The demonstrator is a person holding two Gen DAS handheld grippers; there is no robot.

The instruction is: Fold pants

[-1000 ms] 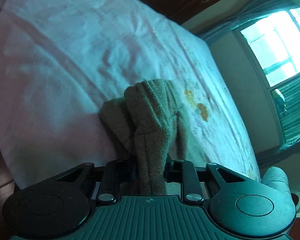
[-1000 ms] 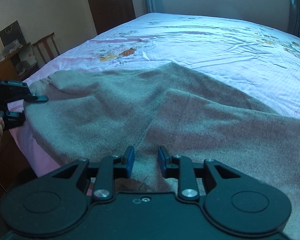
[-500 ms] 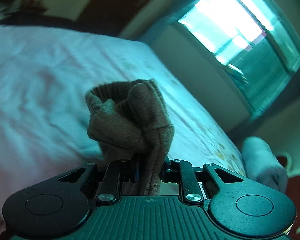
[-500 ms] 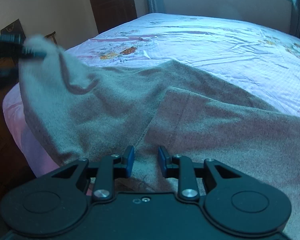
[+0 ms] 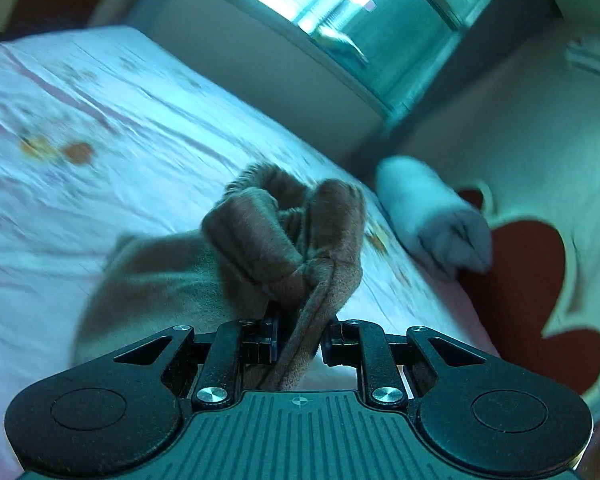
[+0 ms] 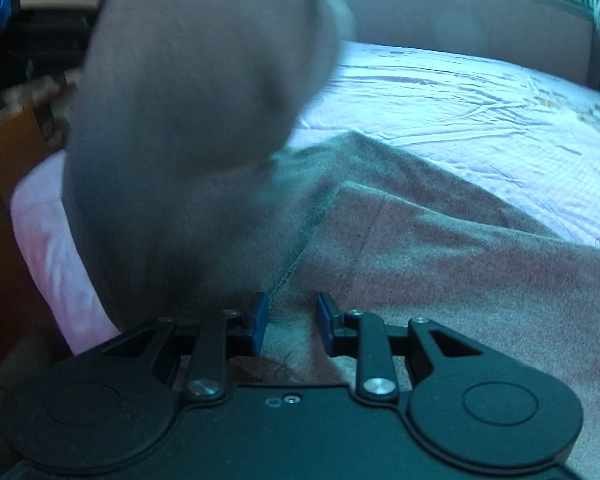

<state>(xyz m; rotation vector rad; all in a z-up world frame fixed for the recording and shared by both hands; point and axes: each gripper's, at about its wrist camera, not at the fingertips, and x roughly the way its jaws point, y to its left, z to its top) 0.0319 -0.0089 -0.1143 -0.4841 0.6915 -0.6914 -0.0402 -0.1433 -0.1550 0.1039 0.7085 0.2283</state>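
Left wrist view first: the left gripper (image 5: 298,338) is clamped tight on a bunched hem of the pants (image 5: 284,240), thick brown fleece puckered into soft ridges, with the rest trailing down toward seven o'clock onto the bed (image 5: 120,128). Over in the right wrist view, that raised leg swings across as a big blurred grey-brown mass at ten o'clock, while the other half of the pants (image 6: 440,248) lies flat at three o'clock, a seam running up from the right gripper (image 6: 290,328). Its blue pads sit narrowly apart with fleece between them; it looks pinned, though whether they truly press I cannot tell. By my reading the first fold, one leg onto the other, is underway but not landed; laying it flat, smoothing and the crosswise folds remain. Sheet is pale pink, crinkled, floral-printed; a rolled pale pillow (image 5: 436,220) lies at two o'clock
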